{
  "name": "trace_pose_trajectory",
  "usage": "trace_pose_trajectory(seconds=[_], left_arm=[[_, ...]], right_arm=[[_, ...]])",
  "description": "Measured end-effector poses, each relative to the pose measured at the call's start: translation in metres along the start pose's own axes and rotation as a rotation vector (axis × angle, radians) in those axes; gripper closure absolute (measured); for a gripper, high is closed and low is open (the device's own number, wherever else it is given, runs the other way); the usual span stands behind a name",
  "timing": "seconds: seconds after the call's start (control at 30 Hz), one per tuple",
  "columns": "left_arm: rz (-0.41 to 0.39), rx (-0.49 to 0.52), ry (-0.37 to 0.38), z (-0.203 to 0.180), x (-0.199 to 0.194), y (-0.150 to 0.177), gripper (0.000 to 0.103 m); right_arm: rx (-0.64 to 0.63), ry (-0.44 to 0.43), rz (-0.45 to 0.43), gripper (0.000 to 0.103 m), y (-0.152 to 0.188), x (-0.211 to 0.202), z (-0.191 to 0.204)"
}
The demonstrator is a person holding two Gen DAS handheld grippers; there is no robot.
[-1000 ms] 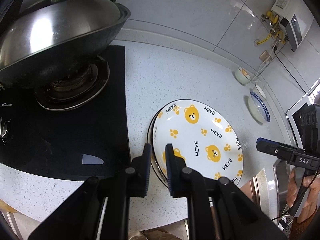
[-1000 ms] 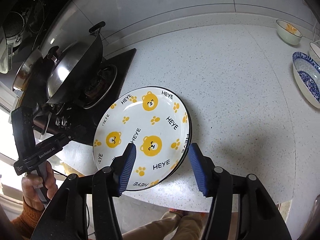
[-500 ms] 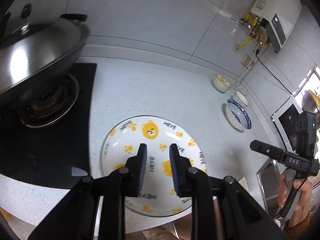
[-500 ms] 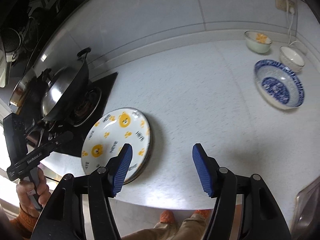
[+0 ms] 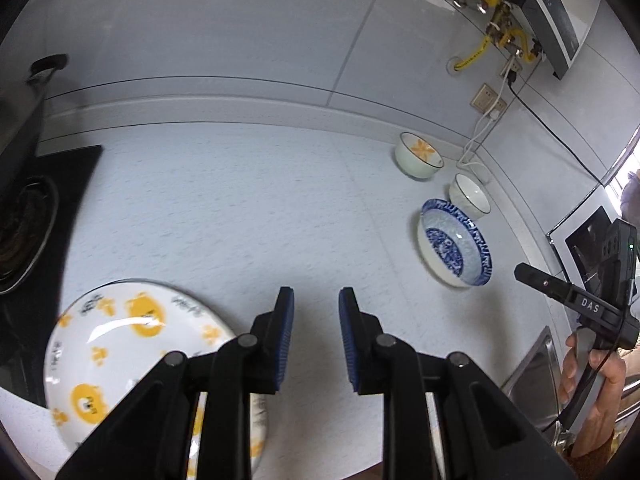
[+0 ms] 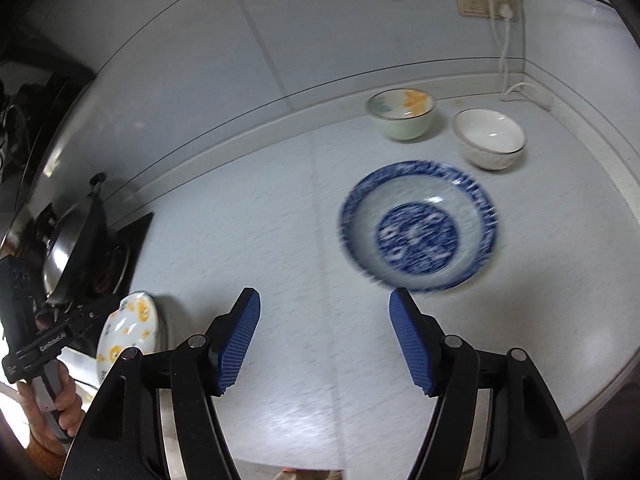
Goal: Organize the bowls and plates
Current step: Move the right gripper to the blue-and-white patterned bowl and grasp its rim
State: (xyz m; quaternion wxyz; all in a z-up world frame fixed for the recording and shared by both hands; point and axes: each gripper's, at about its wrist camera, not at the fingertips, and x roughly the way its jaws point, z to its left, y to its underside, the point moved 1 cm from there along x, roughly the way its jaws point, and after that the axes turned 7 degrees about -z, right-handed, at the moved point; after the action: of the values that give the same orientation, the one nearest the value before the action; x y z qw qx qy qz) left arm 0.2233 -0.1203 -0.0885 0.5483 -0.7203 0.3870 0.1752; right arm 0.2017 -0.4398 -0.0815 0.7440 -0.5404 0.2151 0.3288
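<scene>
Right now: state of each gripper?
Left gripper: jaws slightly apart, nothing between them.
Right gripper: jaws opening, nothing between them.

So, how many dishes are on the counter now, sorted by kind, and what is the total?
Bear plates: at least 1, bear plate; a second rim beneath it is unclear
Small bowls: 2, orange-flower bowl and white bowl
Blue-patterned bowls: 1, blue bowl
Total: 4 clearly visible

Left gripper (image 5: 316,308): jaws narrowly parted, nothing between, pointing toward 12 o'clock. Right gripper (image 6: 324,316): jaws opening, wide, empty, angled downward.
</scene>
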Motion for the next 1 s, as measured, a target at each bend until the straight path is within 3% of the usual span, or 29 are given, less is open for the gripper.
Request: trace_pose_trajectory(seconds=[0.2, 0.47, 0.67, 0.9, 0.97, 1.0], left_arm=[[0.059, -0.036, 0.022, -0.049, 0.05, -0.015, 0.081], [0.152, -0.091, 0.08, -0.091, 0.117, -0.021, 0.081], [0.22, -0.148, 0.116, -0.121, 0.173, -0.017, 0.081], [0.301, -0.199, 0.1, -0.14, 0.239, -0.007, 0.082], [0.314, -0.208, 0.104, -0.141, 0.25, -0.006, 0.083], [0.317, -0.208, 0.101, -0.143, 0.255, -0.006, 0.086]], right_arm=[[0.022, 0.044, -0.013, 0.04, -0.024, 0.01, -0.059], [0.1, 0.019, 0.023, 0.039, -0.041, 0.046, -0.119], [0.106, -0.025, 0.089, 0.039, -0.046, 0.078, -0.142], [0.075, -0.089, 0.17, 0.039, -0.047, 0.11, -0.153], [0.076, -0.114, 0.192, 0.041, -0.045, 0.118, -0.155], [0.08, -0.123, 0.2, 0.047, -0.044, 0.121, -0.157]])
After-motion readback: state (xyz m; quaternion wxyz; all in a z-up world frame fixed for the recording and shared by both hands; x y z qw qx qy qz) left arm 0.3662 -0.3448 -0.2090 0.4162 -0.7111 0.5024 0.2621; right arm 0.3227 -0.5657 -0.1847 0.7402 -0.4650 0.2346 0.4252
